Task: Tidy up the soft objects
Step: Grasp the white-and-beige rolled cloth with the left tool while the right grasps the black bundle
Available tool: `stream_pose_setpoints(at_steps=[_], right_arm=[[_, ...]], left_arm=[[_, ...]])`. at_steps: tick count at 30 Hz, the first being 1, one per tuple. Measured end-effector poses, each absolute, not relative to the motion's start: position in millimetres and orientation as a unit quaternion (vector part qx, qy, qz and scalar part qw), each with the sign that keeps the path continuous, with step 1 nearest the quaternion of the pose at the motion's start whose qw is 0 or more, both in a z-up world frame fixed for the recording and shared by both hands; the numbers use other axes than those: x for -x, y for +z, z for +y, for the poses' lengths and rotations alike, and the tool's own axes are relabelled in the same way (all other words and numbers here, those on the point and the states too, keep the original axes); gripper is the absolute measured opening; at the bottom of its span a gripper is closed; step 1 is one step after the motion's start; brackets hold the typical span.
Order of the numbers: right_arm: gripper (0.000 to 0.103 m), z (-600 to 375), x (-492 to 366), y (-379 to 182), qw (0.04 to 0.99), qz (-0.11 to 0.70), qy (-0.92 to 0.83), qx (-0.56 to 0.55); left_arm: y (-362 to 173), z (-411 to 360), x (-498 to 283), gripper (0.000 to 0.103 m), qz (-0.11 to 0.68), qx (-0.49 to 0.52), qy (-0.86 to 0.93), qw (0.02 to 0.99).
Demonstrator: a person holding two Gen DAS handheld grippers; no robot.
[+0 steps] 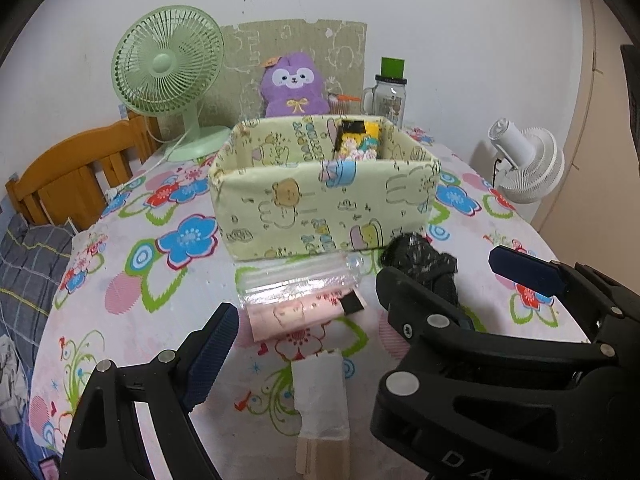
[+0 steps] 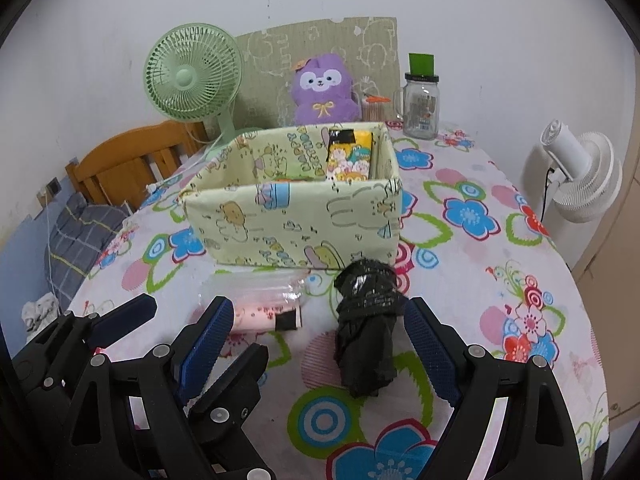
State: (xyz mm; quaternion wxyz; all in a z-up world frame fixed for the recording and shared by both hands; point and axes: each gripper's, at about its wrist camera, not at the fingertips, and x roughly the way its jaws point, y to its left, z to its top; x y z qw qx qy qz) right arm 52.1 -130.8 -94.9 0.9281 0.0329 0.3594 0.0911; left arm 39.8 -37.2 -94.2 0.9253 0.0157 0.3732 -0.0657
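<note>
A yellow-green cartoon-print fabric box [image 1: 320, 216] [image 2: 296, 228] stands mid-table with a yellow snack packet [image 1: 358, 140] [image 2: 352, 156] inside. In front of it lie a clear bag over a pink pouch [image 1: 296, 300] [image 2: 260, 308] and a crumpled black bag [image 1: 424, 268] [image 2: 366, 320]. A white paper packet [image 1: 320, 396] lies nearest. My left gripper [image 2: 180, 312] is open above the pink pouch; only its left finger [image 1: 212, 356] shows in its own view. My right gripper [image 2: 320, 348] [image 1: 456, 276] is open, its jaws astride the black bag.
A purple plush toy [image 1: 294, 86] [image 2: 324, 88], a green desk fan [image 1: 172, 76] [image 2: 196, 76] and a glass jar [image 1: 390, 94] [image 2: 420, 104] stand behind the box. A white fan [image 1: 528, 164] [image 2: 580, 176] is off the table's right edge. A wooden chair [image 1: 80, 172] is at left.
</note>
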Motion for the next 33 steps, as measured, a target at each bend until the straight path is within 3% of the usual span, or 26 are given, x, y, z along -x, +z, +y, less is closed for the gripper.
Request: stream_pose_setpoints(at_steps=[11, 18, 20, 25, 31, 33], right_arm=[[0.089, -131, -45, -120, 0.921, 0.378, 0.091, -0.036], [0.089, -129, -42, -135, 0.915, 0.393, 0.089, -0.03], [0.089, -129, -42, -139, 0.913, 0.397, 0.088, -0.028], [0.089, -125, -41, -144, 0.912, 0.4, 0.088, -0.017], [0.089, -126, -43, -146, 0.912, 0.402, 0.086, -0.017], [0.089, -126, -44, -146, 0.912, 0.402, 0.085, -0.015]], left_arm=[[-118, -39, -30, 0.089, 0.393, -0.015, -0.061, 0.917], [-133, -38, -27, 0.078, 0.408, -0.008, -0.065, 0.911], [-136, -37, -27, 0.074, 0.413, -0.004, -0.066, 0.908], [-143, -36, -28, 0.049, 0.429, 0.009, -0.077, 0.9], [-144, -34, -28, 0.028, 0.429, 0.007, -0.072, 0.901], [-144, -33, -29, 0.025, 0.43, 0.004, -0.073, 0.9]])
